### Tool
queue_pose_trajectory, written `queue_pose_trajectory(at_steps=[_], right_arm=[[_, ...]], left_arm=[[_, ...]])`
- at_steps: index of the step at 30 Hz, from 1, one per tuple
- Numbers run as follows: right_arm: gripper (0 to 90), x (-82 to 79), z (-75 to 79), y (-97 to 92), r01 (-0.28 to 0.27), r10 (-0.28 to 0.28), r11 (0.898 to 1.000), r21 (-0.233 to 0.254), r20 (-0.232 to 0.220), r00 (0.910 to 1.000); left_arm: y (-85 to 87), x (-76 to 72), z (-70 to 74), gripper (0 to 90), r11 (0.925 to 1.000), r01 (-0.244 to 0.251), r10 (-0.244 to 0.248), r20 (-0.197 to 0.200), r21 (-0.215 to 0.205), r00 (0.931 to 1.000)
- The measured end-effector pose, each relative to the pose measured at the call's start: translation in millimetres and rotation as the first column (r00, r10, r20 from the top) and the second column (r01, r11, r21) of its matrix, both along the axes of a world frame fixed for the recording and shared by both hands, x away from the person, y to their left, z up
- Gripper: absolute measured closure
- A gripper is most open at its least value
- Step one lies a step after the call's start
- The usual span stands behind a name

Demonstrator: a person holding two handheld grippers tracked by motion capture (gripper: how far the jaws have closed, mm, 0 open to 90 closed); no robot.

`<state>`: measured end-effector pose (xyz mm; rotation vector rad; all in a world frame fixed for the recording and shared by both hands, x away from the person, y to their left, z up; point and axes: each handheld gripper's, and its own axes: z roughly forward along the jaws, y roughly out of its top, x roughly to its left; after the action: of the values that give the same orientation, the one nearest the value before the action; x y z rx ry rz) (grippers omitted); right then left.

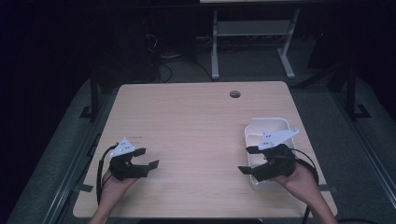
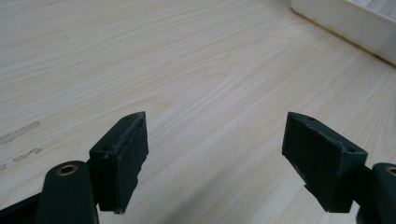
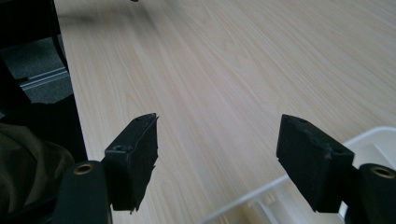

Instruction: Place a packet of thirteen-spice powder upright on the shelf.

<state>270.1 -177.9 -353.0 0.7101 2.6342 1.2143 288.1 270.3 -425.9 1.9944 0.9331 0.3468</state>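
At lower left, the left gripper (image 1: 145, 157) gapes wide over the bare table (image 1: 196, 121), holding nothing. At lower right, the right gripper (image 1: 248, 159) gapes equally wide and empty above a white tray (image 1: 267, 125). No writing is readable.

The high view is dim and grainy: the tabletop (image 1: 196, 135) is lit softly from above while the floor around it sinks into near black. Both gripper views are brighter, wood grain crisp, though the tabletop's far end blurs slightly.
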Motion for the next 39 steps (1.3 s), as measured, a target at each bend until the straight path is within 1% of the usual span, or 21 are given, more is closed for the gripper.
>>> queue_pose_trajectory(at_steps=[1,2,6,8,9,11,13,16,17,19,22,25,27,29,30,32,35,39], right_arm=[[27.9,0.0,0.0,0.0,0.000,0.000,1.000,0.000,0.000,1.0000],[27.7,-0.1,0.0,3.9,0.003,-0.003,1.000,0.004,-0.007,1.0000],[27.0,-2.7,0.2,20.3,-0.008,0.008,1.000,0.008,-0.002,1.0000],[26.8,-3.7,-0.4,28.7,-0.020,0.020,1.000,0.014,-0.003,0.9998],[26.7,-4.1,-1.6,36.8,-0.030,0.030,0.999,0.019,-0.007,0.9995],[26.7,-4.4,-2.9,44.2,-0.045,0.045,0.999,0.022,-0.012,0.9989],[26.7,-4.3,-3.4,46.9,-0.049,0.049,0.999,0.023,-0.015,0.9987],[26.6,-3.8,-5.0,61.1,-0.070,0.071,0.997,0.033,-0.022,0.9973],[26.6,-3.8,-5.0,61.1,-0.070,0.071,0.997,0.033,-0.022,0.9973],[26.4,-3.2,-5.9,67.3,-0.081,0.081,0.996,0.036,-0.023,0.9964],[25.9,-2.7,-8.0,76.3,-0.092,0.093,0.995,0.040,-0.034,0.9950],[25.4,-1.7,-12.9,87.2,-0.108,0.110,0.993,0.044,-0.041,0.9931],[25.4,-1.4,-14.1,89.5,-0.109,0.111,0.993,0.047,-0.040,0.9930],[25.2,-0.5,-15.8,93.9,-0.116,0.118,0.992,0.040,-0.040,0.9922],[25.2,-0.2,-16.5,96.0,-0.120,0.122,0.992,0.046,-0.040,0.9917],[24.9,0.3,-17.9,100.5,-0.126,0.128,0.991,0.051,-0.048,0.9906],[24.6,1.4,-21.2,107.5,-0.138,0.140,0.989,0.046,-0.052,0.9888],[24.5,1.5,-28.6,118.9,-0.152,0.155,0.987,0.048,-0.065,0.9858]], left_arm=[[0.2,0.0,0.0,22.1,1.0000,0.000,0.000,0.000,0.000,1.0000],[0.2,0.1,-0.1,22.0,1.0000,0.000,0.000,0.000,0.000,1.0000],[0.1,0.3,0.2,21.3,1.0000,-0.005,0.005,0.000,0.005,1.0000],[0.1,0.2,0.4,21.3,1.0000,-0.004,0.004,0.000,0.006,1.0000],[0.1,0.2,0.3,20.9,1.0000,-0.004,0.004,0.001,0.007,1.0000],[0.2,0.3,0.2,20.3,0.9999,-0.005,0.005,0.003,0.015,1.0000],[0.5,0.4,0.2,20.3,0.9998,-0.005,0.005,0.004,0.017,1.0000],[1.3,0.6,0.5,20.3,0.9998,-0.007,0.007,0.003,0.016,1.0000],[1.8,0.7,0.7,20.3,0.9999,-0.007,0.006,0.004,0.016,1.0000],[2.6,0.9,0.9,20.7,1.0000,0.001,-0.001,-0.006,0.008,1.0000],[2.8,0.4,1.7,21.7,1.0000,0.005,-0.005,-0.006,-0.001,1.0000],[2.3,0.7,0.7,20.6,1.0000,0.008,-0.008,-0.011,0.006,0.9999],[2.2,0.9,0.4,20.2,0.9999,0.006,-0.006,-0.011,0.008,0.9999],[2.9,1.1,0.8,20.0,0.9999,0.006,-0.006,-0.008,0.011,0.9999],[3.2,1.2,0.9,20.0,0.9999,0.005,-0.005,-0.007,0.011,1.0000],[3.5,1.2,0.7,19.8,0.9999,0.002,-0.002,-0.008,0.010,1.0000],[3.6,1.4,0.7,19.6,0.9999,0.002,-0.002,-0.008,0.011,1.0000],[4.1,1.2,1.0,19.3,1.0000,0.000,0.000,-0.005,0.009,1.0000]])
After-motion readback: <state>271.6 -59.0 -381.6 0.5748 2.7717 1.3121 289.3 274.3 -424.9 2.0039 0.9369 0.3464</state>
